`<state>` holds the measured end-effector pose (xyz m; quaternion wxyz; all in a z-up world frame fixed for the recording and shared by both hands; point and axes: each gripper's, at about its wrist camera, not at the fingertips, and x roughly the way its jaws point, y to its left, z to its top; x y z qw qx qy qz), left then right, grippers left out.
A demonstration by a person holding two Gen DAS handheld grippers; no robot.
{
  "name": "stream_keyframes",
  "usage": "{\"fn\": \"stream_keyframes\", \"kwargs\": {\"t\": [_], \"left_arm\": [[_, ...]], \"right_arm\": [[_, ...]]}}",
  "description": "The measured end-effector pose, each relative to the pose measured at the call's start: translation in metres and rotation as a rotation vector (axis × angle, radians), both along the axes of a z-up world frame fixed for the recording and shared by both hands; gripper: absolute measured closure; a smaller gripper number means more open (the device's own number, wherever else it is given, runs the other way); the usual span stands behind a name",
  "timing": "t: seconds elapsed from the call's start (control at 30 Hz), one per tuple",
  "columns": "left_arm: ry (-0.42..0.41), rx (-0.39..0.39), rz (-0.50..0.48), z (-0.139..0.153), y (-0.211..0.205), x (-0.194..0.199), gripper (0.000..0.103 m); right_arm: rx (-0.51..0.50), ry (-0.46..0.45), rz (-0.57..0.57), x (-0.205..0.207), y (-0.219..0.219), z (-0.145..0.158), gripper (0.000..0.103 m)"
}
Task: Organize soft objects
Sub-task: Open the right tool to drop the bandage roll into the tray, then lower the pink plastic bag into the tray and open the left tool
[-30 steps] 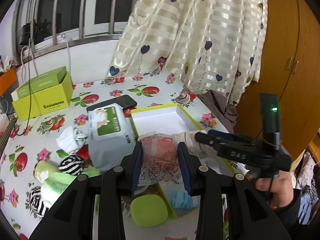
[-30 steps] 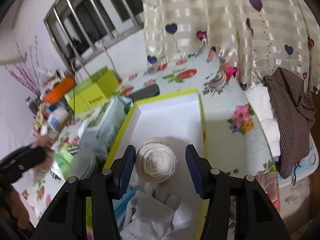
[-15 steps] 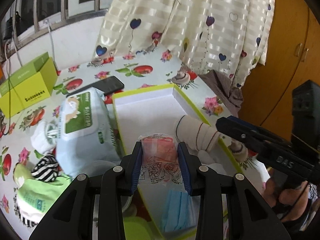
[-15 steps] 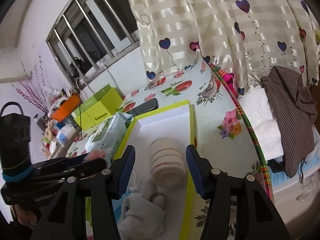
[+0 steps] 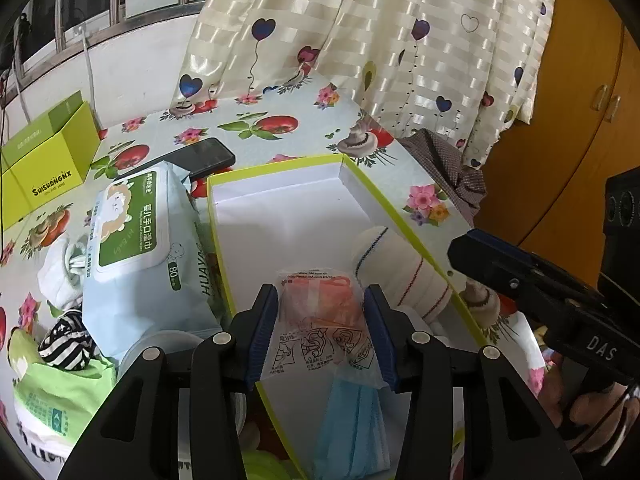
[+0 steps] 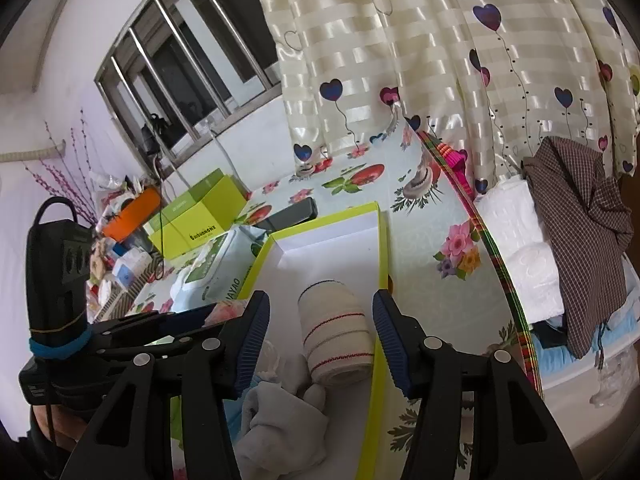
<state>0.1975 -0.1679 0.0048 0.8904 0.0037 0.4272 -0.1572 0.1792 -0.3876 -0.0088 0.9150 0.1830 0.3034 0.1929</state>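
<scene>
My left gripper (image 5: 321, 312) is shut on a clear packet of orange earplugs (image 5: 320, 320) and holds it over the near part of a white box with a yellow-green rim (image 5: 276, 168). In the box lie a rolled beige bandage (image 5: 400, 272), a blue face mask (image 5: 352, 428) and a grey-white cloth (image 6: 280, 424). My right gripper (image 6: 320, 320) is open and empty, its jaws standing either side of the bandage roll (image 6: 336, 336), above it. The box also shows in the right wrist view (image 6: 328, 224).
A wet-wipes pack (image 5: 140, 248) lies left of the box, with a black phone (image 5: 200, 156) behind it. A striped sock (image 5: 64, 344), white socks (image 5: 60, 268) and a green tissue pack (image 5: 56, 400) lie at the left. A yellow-green carton (image 5: 44, 160) stands far left. A checked cloth (image 6: 580, 240) hangs right.
The left gripper has carried the earplug packet forward over the box. The right gripper has let go of the bandage roll, which now lies in the box, and has drawn back and up.
</scene>
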Motion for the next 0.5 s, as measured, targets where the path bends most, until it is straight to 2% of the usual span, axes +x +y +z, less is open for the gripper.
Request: {"fn": "stream_keyframes", "kwargs": {"t": [0.5], "left_arm": [[0.034, -0.026, -0.011, -0.007, 0.0014, 0.0036, 0.056]], "right_arm": [[-0.005, -0.001, 0.0, -0.0009, -0.0001, -0.0005, 0.047]]}}
